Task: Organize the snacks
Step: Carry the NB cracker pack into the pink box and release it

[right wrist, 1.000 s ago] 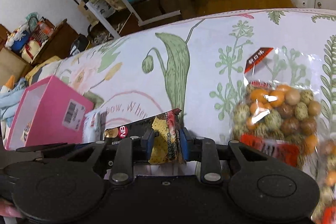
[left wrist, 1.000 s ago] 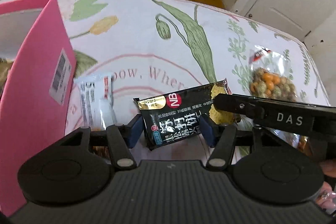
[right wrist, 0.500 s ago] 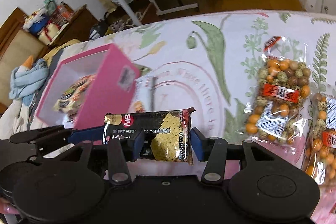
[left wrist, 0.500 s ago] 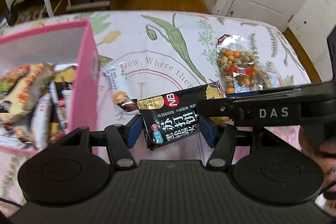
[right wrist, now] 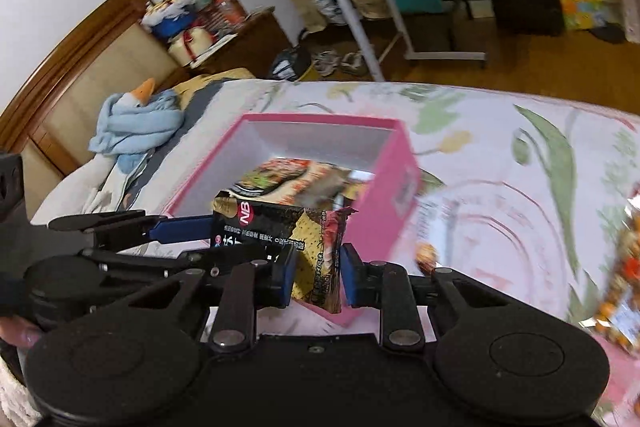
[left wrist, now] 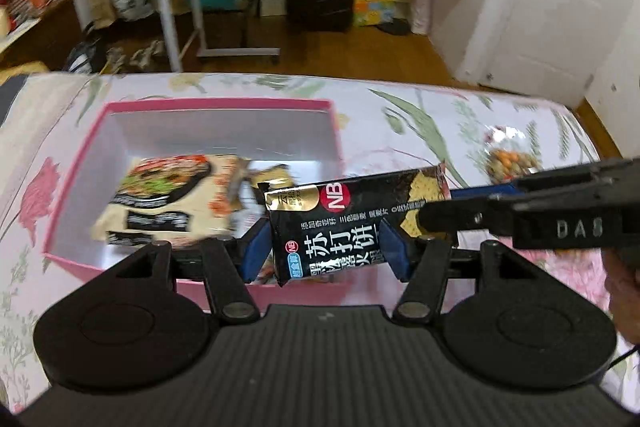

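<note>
Both grippers hold one black soda cracker packet (left wrist: 344, 223), also seen in the right wrist view (right wrist: 288, 239). My left gripper (left wrist: 326, 249) is shut on its left end. My right gripper (right wrist: 318, 277) is shut on its right end and shows in the left wrist view as a black arm (left wrist: 520, 211). The packet hangs above the near right corner of the open pink box (left wrist: 224, 105), which shows in the right wrist view (right wrist: 384, 195) too. The box holds several snack packs, among them a beige noodle pack (left wrist: 160, 195).
A clear bag of mixed coated nuts (left wrist: 508, 159) lies on the floral bedspread (left wrist: 440, 123) to the right of the box. A small white snack packet (right wrist: 430, 227) lies beside the box. A blue towel with a duck toy (right wrist: 136, 119) lies at the far left.
Both grippers carried the cracker packet up and to the left, from over the bedspread to above the pink box. The box interior has come fully into view.
</note>
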Demonstrator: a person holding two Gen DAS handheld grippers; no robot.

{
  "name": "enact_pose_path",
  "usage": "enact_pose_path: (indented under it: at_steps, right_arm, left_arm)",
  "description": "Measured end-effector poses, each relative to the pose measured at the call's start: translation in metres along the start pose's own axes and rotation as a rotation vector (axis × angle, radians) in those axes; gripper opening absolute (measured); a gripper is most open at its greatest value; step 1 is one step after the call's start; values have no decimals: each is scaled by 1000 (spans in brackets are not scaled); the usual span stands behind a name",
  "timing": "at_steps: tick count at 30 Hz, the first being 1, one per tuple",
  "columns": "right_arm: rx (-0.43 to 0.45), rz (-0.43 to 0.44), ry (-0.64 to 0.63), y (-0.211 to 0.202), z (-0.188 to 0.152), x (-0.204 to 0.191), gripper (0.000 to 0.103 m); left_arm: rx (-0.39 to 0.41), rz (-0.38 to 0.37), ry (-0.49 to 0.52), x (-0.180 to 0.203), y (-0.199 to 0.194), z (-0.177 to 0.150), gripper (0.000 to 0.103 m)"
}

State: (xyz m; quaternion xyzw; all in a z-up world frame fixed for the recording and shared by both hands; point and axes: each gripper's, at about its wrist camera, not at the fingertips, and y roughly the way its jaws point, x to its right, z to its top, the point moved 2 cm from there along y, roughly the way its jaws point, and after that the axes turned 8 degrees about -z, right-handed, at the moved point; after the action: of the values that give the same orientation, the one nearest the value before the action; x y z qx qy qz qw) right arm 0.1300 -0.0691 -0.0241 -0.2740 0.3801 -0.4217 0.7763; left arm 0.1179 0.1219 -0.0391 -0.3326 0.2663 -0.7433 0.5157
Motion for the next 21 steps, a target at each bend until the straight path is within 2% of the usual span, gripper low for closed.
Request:
enact_pose_path:
  at_steps: [7, 10, 13, 17, 21]
  right_arm:
    - [-43, -13, -58, 38, 11, -33, 29]
    - [-52, -12, -39, 51, 8, -31, 29]
    - [-40, -37, -35, 59, 5, -28, 31]
    - [3, -31, -30, 47, 5, -21, 31]
    - [61, -40, 5, 22, 8, -2, 31]
  left_arm:
    - [-24, 27, -116, -52, 6, 5, 59]
    - [-42, 37, -139, -64, 15, 0, 60]
    - [-48, 92, -127, -67, 24, -5, 61]
    - [-30, 147, -93, -62, 27, -8, 64]
    - [-30, 111, -87, -51, 23, -9, 64]
